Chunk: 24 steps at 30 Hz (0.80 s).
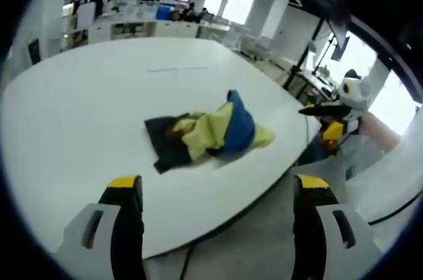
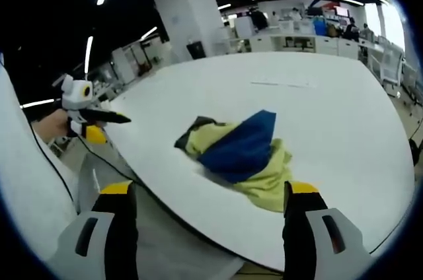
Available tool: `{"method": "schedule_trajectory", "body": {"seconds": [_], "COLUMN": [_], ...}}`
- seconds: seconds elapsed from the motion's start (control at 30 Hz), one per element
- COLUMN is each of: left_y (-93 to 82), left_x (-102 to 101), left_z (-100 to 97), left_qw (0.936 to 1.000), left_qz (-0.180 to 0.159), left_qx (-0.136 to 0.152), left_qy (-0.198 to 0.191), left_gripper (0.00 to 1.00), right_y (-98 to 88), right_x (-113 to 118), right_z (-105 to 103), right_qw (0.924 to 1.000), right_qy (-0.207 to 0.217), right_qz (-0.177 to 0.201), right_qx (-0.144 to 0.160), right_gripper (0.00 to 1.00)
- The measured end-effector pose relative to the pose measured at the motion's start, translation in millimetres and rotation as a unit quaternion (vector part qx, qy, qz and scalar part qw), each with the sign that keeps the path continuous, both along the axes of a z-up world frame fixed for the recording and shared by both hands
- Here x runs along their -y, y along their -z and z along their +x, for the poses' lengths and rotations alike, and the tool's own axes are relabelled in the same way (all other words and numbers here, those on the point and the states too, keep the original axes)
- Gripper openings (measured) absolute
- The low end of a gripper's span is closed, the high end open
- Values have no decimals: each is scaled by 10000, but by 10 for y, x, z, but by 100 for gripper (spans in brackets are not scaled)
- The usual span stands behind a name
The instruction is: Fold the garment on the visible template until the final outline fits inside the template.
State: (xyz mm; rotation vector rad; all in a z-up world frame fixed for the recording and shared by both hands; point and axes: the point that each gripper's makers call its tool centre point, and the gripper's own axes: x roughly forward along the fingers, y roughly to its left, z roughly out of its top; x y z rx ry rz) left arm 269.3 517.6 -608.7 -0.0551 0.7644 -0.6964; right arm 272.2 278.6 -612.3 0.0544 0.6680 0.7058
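The left hand-held gripper (image 1: 218, 191) hangs released off the surface (image 1: 79, 115) edge, the crumpled garment (image 1: 208, 133) lying ahead between both, long axis crosswise, while the right hand-held gripper (image 2: 210, 195), also released, sits slightly nearer.

Each handheld claw has two black jaws capped with yellow tips, rising from pale grey housings cut with dark slots. In the left gripper view, the left claw (image 1: 218, 191) frames the right claw (image 1: 334, 118), whose white body carries black jaws and a yellow block. In the right gripper view, the right claw (image 2: 210, 197) faces the left claw (image 2: 92, 120), built alike. A thin black cable (image 2: 49, 161) crosses a white sleeve.
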Motion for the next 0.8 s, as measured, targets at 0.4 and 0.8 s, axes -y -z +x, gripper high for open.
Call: {"method": "schedule_trajectory", "body": {"seconds": [0.4,0.8], "left_y": [43,56], "left_x": [2,-13], "left_z": [18,73], "left_qw": [10000,9999], "left_qz": [-2,-11], "left_qx": [-62,-83], "left_qy": [45,58], "left_gripper": [90,89], "right_y": [15,18], "right_x": [-40,-106], "right_z": [29,76], "right_qw": [10000,9998], "right_qy": [-68,-169], "right_qz": [-23,-19], "right_qx": [-31,-95], "right_gripper": [91,90]}}
